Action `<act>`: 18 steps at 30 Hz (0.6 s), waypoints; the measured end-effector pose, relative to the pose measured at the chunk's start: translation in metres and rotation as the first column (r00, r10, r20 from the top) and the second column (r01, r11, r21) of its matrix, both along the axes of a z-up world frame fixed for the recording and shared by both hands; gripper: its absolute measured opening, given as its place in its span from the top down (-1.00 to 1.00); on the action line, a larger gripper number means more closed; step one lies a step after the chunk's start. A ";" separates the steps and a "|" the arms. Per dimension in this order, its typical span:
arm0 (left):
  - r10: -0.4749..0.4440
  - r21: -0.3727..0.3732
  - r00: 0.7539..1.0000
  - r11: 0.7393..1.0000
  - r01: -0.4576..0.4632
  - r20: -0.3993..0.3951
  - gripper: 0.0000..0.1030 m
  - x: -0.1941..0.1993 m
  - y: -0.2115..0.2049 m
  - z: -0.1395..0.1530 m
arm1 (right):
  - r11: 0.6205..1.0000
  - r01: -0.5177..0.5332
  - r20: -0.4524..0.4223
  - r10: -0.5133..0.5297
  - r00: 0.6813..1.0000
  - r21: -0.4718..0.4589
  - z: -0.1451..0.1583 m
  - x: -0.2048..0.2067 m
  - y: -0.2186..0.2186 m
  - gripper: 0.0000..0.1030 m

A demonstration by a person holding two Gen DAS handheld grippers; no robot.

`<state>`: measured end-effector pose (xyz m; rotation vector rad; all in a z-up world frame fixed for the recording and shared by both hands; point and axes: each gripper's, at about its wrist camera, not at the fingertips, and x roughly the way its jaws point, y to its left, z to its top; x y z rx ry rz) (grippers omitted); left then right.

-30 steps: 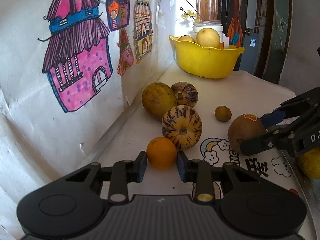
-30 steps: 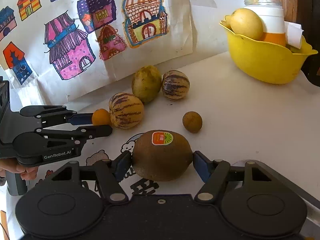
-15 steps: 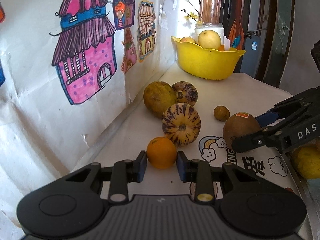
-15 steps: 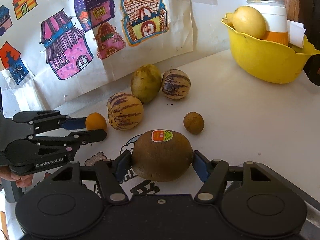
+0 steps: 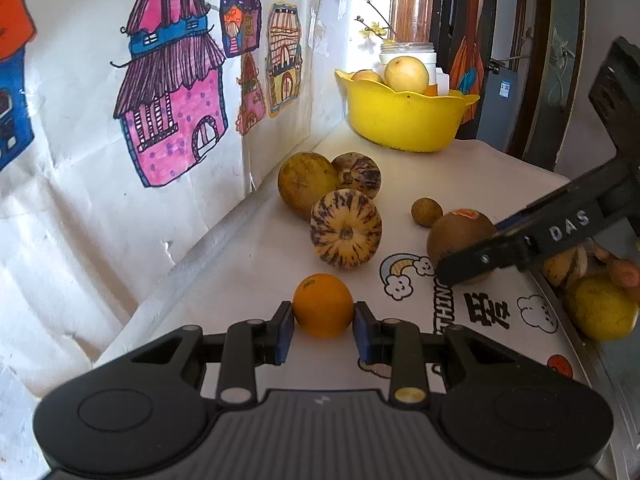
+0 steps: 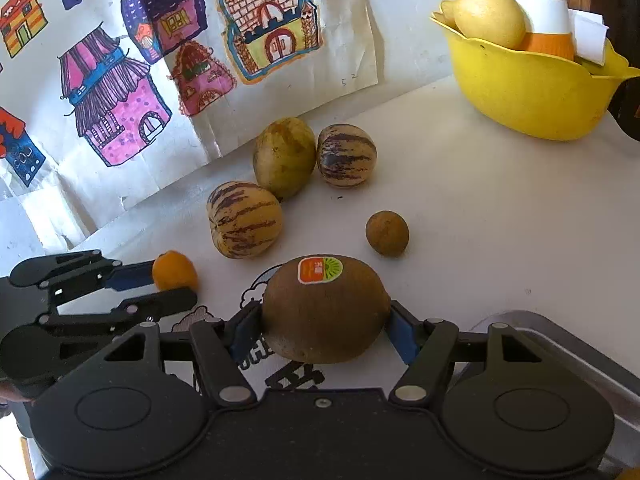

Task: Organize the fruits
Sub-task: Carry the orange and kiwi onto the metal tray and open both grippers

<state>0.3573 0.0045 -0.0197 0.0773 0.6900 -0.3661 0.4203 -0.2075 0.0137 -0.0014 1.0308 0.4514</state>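
Note:
My left gripper [image 5: 323, 330] is shut on a small orange [image 5: 323, 305], held just above the white table; both also show in the right wrist view, gripper [image 6: 168, 286] and orange [image 6: 174, 271]. My right gripper [image 6: 322, 330] is shut on a brown kiwi [image 6: 325, 312] with an orange-green sticker; the kiwi also shows in the left wrist view [image 5: 460, 236]. On the table lie two striped pepino melons [image 6: 243, 220] [image 6: 346, 155], a green-yellow fruit [image 6: 285, 157] and a small brown round fruit [image 6: 387, 233].
A yellow bowl [image 6: 532, 92] with a pale fruit and a jar stands at the back right. A metal tray [image 6: 560, 344] lies at the right, with yellow fruits [image 5: 600, 308] on it. Drawings of houses [image 5: 172, 112] cover the wall at left.
Both grippers have lifted and pulled back slightly with their fruits; the fruits on the table look farther away. The right gripper has drifted right in the left wrist view.

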 end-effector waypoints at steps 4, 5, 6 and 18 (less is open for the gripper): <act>0.002 -0.002 1.000 1.000 -0.002 0.000 0.33 -0.005 0.000 0.000 | 1.000 -0.001 0.015 0.001 1.000 -0.013 0.001 -0.001 0.004 -0.30; 0.004 -0.002 1.000 1.000 -0.004 0.000 0.33 -0.007 -0.001 0.000 | 1.000 -0.002 0.022 0.003 1.000 -0.017 0.001 -0.002 0.005 -0.30; 0.005 0.001 1.000 1.000 -0.005 0.000 0.33 -0.010 -0.001 0.001 | 1.000 -0.010 0.034 0.011 0.999 -0.026 0.001 -0.004 0.006 -0.29; 0.008 0.006 1.000 1.000 -0.008 0.020 0.33 -0.032 -0.001 0.015 | 0.996 -0.073 0.185 0.081 0.979 -0.050 0.007 -0.048 0.007 -0.28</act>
